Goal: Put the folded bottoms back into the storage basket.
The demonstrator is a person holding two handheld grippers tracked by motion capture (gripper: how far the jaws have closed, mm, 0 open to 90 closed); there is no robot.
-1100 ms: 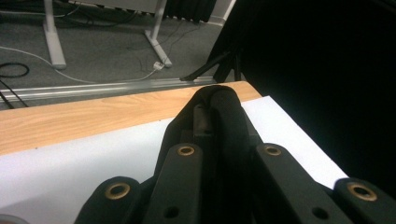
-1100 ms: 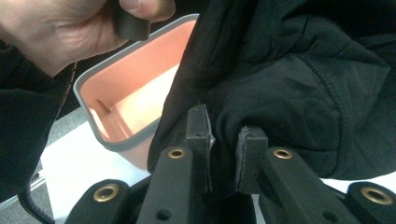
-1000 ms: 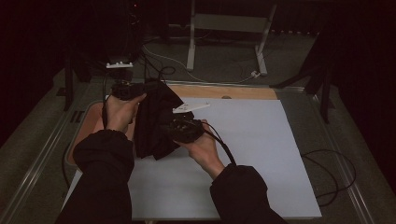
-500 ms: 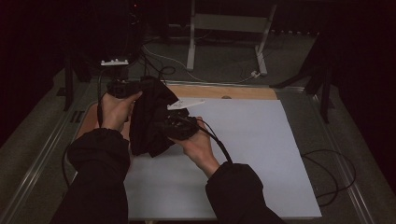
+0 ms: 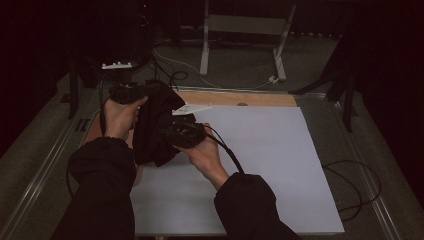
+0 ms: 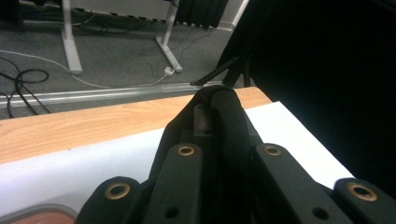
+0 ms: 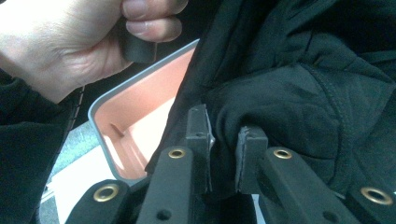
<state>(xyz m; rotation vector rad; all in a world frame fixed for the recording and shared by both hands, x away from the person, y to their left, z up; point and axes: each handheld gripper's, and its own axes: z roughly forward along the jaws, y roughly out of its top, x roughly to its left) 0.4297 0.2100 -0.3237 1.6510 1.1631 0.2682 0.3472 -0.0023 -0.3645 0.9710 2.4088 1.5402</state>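
Note:
A black cloth garment (image 5: 154, 122) hangs bunched between both hands above the left part of the table. My left gripper (image 5: 142, 95) is at its upper edge. In the left gripper view the cloth (image 6: 224, 116) wraps over the closed jaws of that gripper (image 6: 212, 123) and is pinched between them. My right gripper (image 5: 169, 135) holds the cloth lower down. In the right gripper view its two pads (image 7: 198, 128) of the right gripper (image 7: 225, 137) squeeze a fold of the black cloth (image 7: 299, 93). The hand holding the left gripper (image 7: 70, 42) shows close behind.
An orange-brown tray with a grey rim (image 7: 100, 109) sits on the table's left side under the cloth. A white mat (image 5: 265, 160) covers most of the table, with a wooden strip (image 5: 240, 98) along its far edge. Cables (image 5: 350, 185) and stand legs lie on the floor around.
The right gripper has drifted slightly left with the cloth. Both grips stay the same.

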